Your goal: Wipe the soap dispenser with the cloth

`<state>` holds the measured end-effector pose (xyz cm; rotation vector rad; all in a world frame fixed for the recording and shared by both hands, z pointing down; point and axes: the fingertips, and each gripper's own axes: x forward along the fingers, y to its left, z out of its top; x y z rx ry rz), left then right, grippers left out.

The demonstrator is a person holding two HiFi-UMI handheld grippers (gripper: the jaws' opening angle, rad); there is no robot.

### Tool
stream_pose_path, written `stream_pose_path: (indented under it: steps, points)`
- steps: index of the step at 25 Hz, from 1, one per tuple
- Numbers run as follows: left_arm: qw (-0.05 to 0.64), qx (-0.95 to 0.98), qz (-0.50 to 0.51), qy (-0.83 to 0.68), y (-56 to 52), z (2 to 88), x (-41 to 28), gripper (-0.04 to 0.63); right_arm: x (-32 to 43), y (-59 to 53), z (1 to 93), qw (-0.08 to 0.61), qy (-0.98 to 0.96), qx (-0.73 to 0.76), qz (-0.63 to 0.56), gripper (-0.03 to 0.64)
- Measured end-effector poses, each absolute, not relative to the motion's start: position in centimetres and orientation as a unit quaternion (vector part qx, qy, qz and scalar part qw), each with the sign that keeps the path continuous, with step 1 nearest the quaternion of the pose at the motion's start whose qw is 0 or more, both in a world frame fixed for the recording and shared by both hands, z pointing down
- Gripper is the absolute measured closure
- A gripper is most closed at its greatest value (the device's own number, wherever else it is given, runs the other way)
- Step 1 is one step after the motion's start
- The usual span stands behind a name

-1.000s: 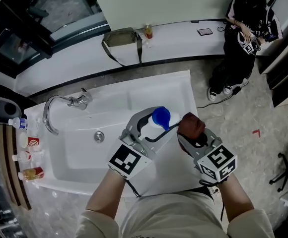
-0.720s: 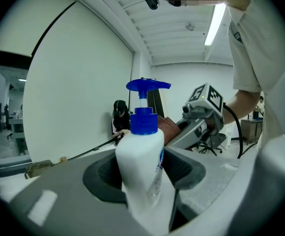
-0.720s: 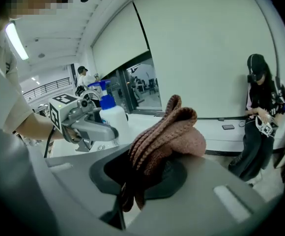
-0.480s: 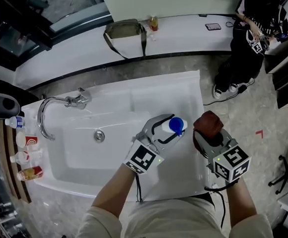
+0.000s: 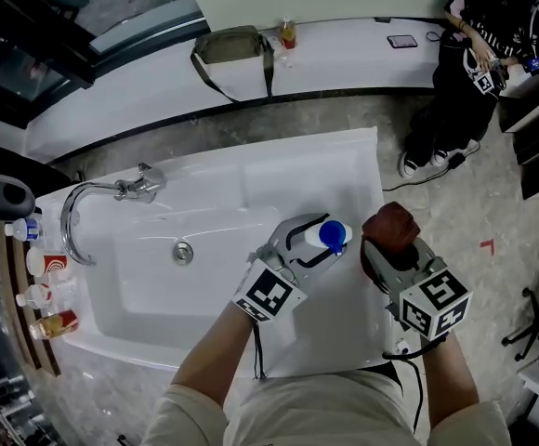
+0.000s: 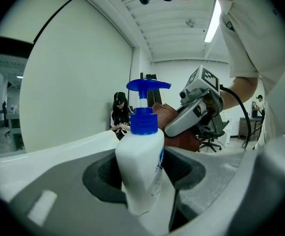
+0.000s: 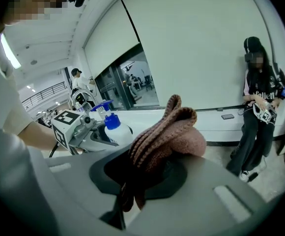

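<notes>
My left gripper [image 5: 314, 245] is shut on a white soap dispenser [image 5: 325, 240] with a blue pump top, held over the right part of the white counter [image 5: 344, 170]. In the left gripper view the dispenser [image 6: 140, 168] stands upright between the jaws. My right gripper [image 5: 387, 240] is shut on a bunched reddish-brown cloth [image 5: 389, 225], just right of the bottle with a small gap between them. The right gripper view shows the cloth [image 7: 164, 139] bulging out of the jaws and the dispenser [image 7: 113, 127] to its left.
A basin [image 5: 163, 277] with a chrome tap [image 5: 111, 198] lies to the left. Small bottles and cups [image 5: 42, 291] stand at the far left edge. A bag [image 5: 232, 49] rests on the ledge behind. A person in black [image 5: 479, 45] sits at the far right.
Both grippers and the view have shifted slightly; the bottle and the cloth keep about the same spacing as half a second ago. Both grips are unchanged.
</notes>
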<state>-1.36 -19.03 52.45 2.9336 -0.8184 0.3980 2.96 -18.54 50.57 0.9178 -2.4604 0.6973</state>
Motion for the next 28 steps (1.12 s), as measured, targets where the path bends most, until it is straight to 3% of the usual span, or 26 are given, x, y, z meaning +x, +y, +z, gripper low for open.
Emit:
stream_pose_path:
  steps: [14,18,22,23,25,28]
  points:
    - [-0.031,0.949,0.112,-0.292,-17.5,48.8,-2.2,0.365,2.9,-17.8,50.2,0.206,-0.887,0.325,0.254,0.538]
    - [-0.071,0.947,0.12,-0.289,-15.3,46.3,-3.8,0.365,2.7,-17.1,49.2,0.205,-0.89,0.328,0.244,0.538]
    - [-0.068,0.925,0.113,-0.355,-13.9,45.0,-6.9,0.365,2.3,-15.6,48.4,0.206,-0.892,0.328,0.231,0.537]
    - [-0.062,0.915,0.108,-0.383,-13.7,44.7,-7.7,0.399,2.3,-15.2,48.2,0.206,-0.892,0.332,0.229,0.537]
    - [-0.048,0.896,0.094,-0.431,-13.4,43.9,-8.8,0.588,2.3,-14.5,47.9,0.206,-0.89,0.34,0.225,0.537]
    - [-0.03,0.878,0.071,-0.473,-12.2,42.4,-9.1,0.595,2.2,-13.3,47.1,0.203,-0.887,0.354,0.216,0.537]
